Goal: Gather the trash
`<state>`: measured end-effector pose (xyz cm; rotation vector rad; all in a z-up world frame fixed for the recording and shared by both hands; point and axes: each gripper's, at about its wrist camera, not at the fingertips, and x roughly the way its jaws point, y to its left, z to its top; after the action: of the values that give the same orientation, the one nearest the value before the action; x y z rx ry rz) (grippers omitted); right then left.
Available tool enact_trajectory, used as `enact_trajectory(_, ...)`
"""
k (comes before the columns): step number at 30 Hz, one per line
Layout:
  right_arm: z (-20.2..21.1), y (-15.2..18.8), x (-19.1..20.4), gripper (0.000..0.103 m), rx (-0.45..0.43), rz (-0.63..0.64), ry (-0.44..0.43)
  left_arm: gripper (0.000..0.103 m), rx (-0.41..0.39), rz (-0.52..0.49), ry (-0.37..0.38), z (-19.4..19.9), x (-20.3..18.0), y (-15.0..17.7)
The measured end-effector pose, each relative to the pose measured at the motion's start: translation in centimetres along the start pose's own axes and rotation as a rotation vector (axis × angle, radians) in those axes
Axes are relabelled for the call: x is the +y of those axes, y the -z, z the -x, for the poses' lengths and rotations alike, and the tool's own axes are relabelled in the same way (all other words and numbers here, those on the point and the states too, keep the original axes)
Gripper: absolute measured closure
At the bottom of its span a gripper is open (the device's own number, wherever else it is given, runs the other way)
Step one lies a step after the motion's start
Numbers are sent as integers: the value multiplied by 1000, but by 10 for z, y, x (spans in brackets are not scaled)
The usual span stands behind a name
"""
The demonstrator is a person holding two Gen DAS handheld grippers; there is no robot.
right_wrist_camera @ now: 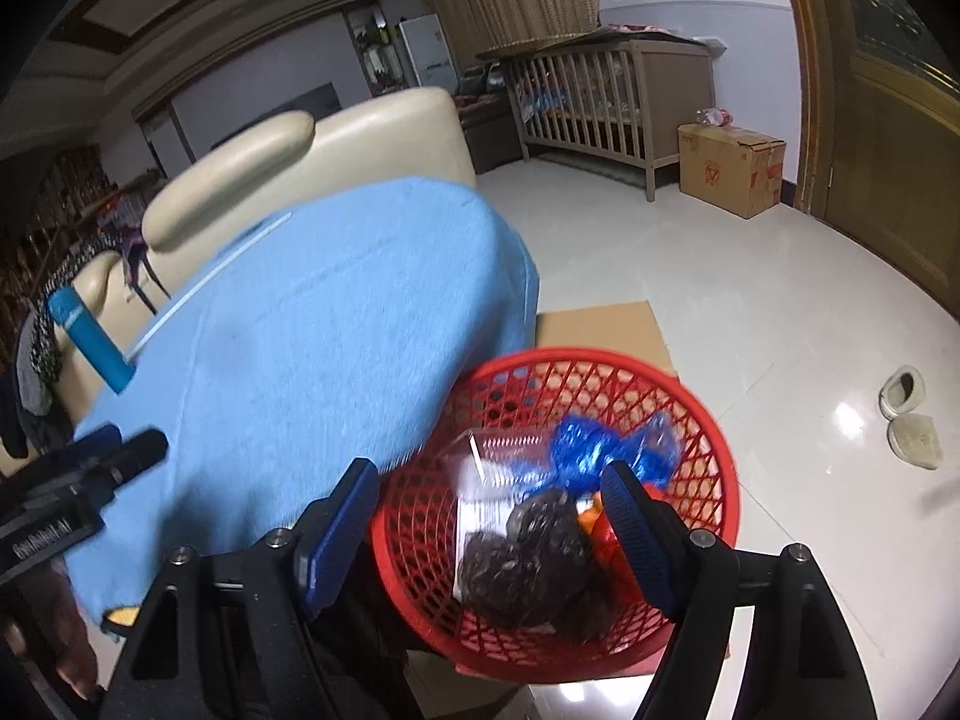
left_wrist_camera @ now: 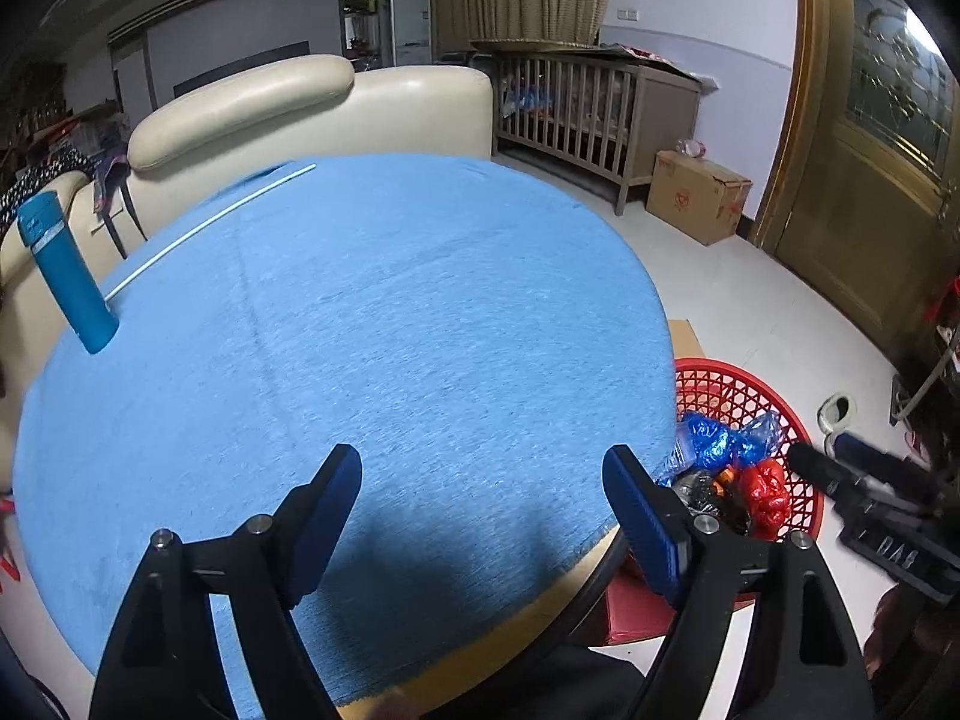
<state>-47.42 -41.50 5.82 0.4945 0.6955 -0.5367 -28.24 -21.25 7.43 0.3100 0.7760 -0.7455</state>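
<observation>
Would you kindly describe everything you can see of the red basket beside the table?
The red basket is round, of what looks like plastic, with an open lattice wall and a solid rim. It stands upright on the floor, over a flat sheet of cardboard, close against the edge of the blue-covered table. Inside lie crumpled blue plastic, dark wads, something red and orange, and a clear piece. Neither tool touches it.

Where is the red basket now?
The red basket stands on the floor beside the blue table, right of it in both views, with crumpled bags inside.
</observation>
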Motion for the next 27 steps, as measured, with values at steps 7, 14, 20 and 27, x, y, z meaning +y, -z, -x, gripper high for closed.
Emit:
enact_trajectory(7,-1,3,13,24,7,32,2,16,-4,28,32,1,2,-2)
enact_trajectory(14,-1,1,11,24,6,20,17,16,-9,-1,58,5,-4,1)
enact_trajectory(20,-3,3,9,24,9,17,24,16,-1,-8,58,3,-6,2)
enact_trajectory(27,-4,3,10,24,13,20,24,16,0,-15,54,4,-6,3)
